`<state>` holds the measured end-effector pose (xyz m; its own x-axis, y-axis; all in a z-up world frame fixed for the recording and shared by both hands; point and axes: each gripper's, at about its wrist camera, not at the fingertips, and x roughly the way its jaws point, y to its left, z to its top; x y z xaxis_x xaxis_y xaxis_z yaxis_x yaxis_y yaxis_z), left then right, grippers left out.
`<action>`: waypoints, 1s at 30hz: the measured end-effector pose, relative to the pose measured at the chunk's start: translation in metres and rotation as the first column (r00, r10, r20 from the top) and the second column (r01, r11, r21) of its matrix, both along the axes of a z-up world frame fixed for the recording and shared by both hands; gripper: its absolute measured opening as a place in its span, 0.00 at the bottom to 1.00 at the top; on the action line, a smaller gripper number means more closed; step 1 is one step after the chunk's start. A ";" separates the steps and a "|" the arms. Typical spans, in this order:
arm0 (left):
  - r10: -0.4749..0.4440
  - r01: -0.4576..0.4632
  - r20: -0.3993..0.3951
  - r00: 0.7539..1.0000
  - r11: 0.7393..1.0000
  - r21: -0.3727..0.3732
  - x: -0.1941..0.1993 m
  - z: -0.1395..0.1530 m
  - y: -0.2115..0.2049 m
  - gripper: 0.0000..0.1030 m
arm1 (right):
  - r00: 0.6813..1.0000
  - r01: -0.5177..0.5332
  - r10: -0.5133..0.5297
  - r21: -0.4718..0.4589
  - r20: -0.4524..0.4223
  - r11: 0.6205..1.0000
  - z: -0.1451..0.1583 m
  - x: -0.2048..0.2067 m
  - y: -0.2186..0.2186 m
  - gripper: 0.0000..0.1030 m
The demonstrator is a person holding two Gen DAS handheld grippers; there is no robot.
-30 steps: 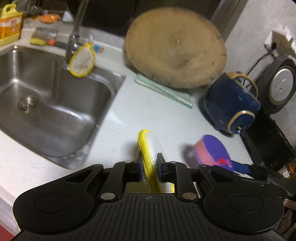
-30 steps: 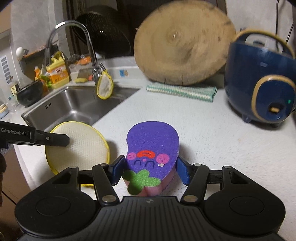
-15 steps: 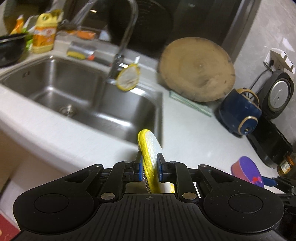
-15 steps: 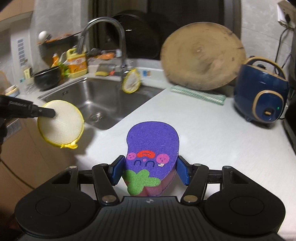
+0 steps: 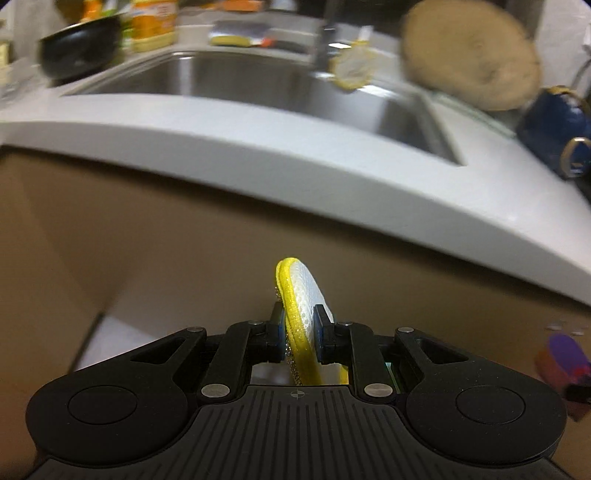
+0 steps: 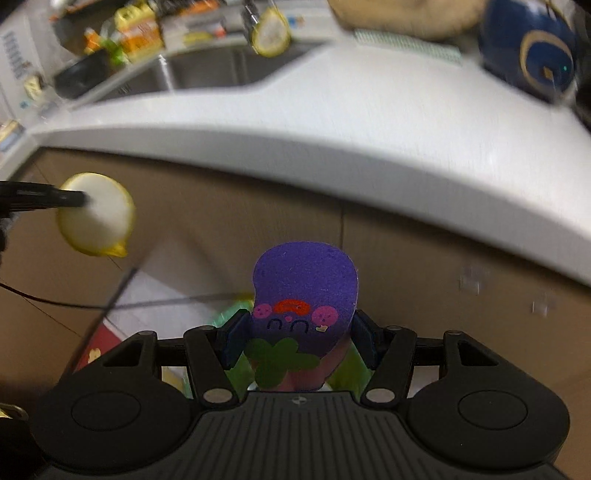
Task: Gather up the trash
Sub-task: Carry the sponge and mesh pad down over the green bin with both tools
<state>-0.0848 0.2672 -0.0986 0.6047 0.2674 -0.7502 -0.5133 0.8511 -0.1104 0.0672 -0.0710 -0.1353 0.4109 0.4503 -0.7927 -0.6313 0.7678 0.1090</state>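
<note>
My left gripper [image 5: 300, 328] is shut on a round yellow-rimmed scrub pad [image 5: 301, 291], held edge-on below the counter edge, in front of the brown cabinet front. The pad also shows at the left of the right wrist view [image 6: 99, 214]. My right gripper [image 6: 297, 339] is shut on a purple eggplant-shaped sponge [image 6: 304, 291] with a face and green leaf, also held below the counter edge. The sponge shows at the far right of the left wrist view [image 5: 563, 354]. Something green [image 6: 229, 317] lies below the right gripper; what it is cannot be told.
The white counter [image 5: 332, 173] runs across above both grippers, with the steel sink [image 5: 240, 85], a second yellow pad hanging at the faucet [image 6: 269, 35], a round wooden board [image 5: 469, 55], a blue rice cooker [image 6: 528, 51] and a black bowl [image 5: 81, 48]. Brown cabinet fronts [image 6: 424, 280] and floor tiles [image 6: 162, 295] lie below.
Both grippers have dropped from over the counter to below its edge, in front of the cabinets, still holding the pad and the sponge.
</note>
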 end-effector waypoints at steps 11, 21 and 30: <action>0.302 -0.307 0.054 0.952 0.933 0.190 -0.029 0.007 0.089 0.18 | 0.994 0.021 -0.030 -0.093 -0.100 0.995 -0.052 0.005 0.010 0.58; 0.448 -0.445 0.069 0.891 0.833 0.328 -0.054 0.010 0.148 0.18 | 0.987 -0.003 -0.006 -0.058 -0.159 0.998 -0.072 -0.010 0.044 0.58; 0.304 -0.307 0.050 0.952 0.946 0.106 -0.036 -0.003 0.136 0.18 | 0.984 0.056 -0.069 -0.085 -0.162 0.995 -0.078 -0.001 0.033 0.58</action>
